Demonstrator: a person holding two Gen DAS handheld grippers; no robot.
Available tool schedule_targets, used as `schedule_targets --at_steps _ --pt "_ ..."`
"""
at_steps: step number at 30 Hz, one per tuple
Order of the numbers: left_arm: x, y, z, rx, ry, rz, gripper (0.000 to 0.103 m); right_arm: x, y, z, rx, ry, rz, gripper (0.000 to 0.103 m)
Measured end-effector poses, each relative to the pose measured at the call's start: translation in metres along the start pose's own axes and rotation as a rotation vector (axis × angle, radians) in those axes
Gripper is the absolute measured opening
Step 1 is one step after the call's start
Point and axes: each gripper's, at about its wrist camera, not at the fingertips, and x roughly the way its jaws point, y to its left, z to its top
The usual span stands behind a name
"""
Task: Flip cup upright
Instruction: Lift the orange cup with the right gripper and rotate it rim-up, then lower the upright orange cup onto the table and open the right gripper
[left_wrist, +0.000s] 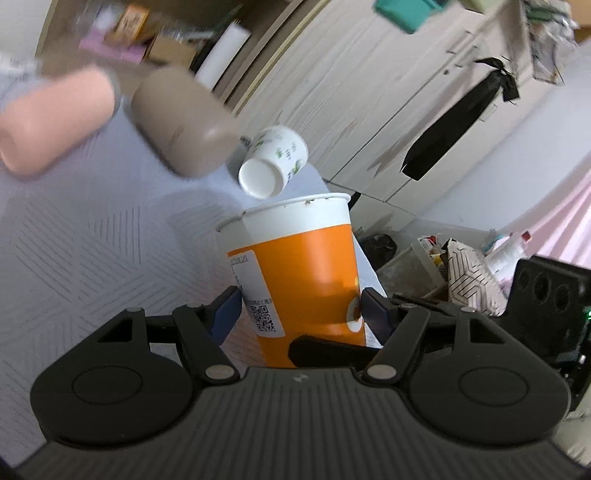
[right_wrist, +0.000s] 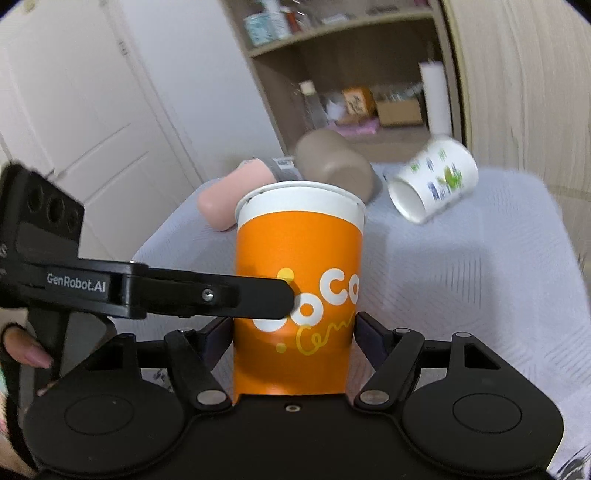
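An orange paper cup (left_wrist: 303, 266) with a white rim stands upright, mouth up, between the fingers of both grippers. My left gripper (left_wrist: 299, 310) is shut on its lower body from one side. My right gripper (right_wrist: 293, 332) is shut on it from the other side, and the cup (right_wrist: 299, 258) fills the middle of the right wrist view. The left gripper's black finger (right_wrist: 221, 295) crosses the cup's front in the right wrist view. The cup's base is hidden behind the gripper bodies.
On the grey cloth (right_wrist: 461, 280) lie a white printed paper cup (right_wrist: 432, 181) on its side, a brown tumbler (right_wrist: 336, 166) and a pink tumbler (right_wrist: 229, 195). A shelf unit (right_wrist: 351, 74) stands behind. A wardrobe (left_wrist: 369, 92) and floor clutter (left_wrist: 461, 266) show in the left wrist view.
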Motion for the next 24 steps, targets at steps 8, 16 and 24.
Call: schedule_targets --at_steps 8,16,24 --pt "-0.030 -0.014 -0.004 0.142 -0.093 0.040 0.070 -0.009 0.015 0.003 -0.052 -0.064 0.025 0.077" --pt "-0.047 -0.015 -0.005 0.196 -0.130 0.128 0.070 0.005 0.050 -0.002 -0.232 -0.131 -0.045 0.077" --pt "-0.057 -0.012 -0.006 0.241 -0.178 0.213 0.070 0.023 0.062 -0.003 -0.306 -0.195 -0.045 0.077"
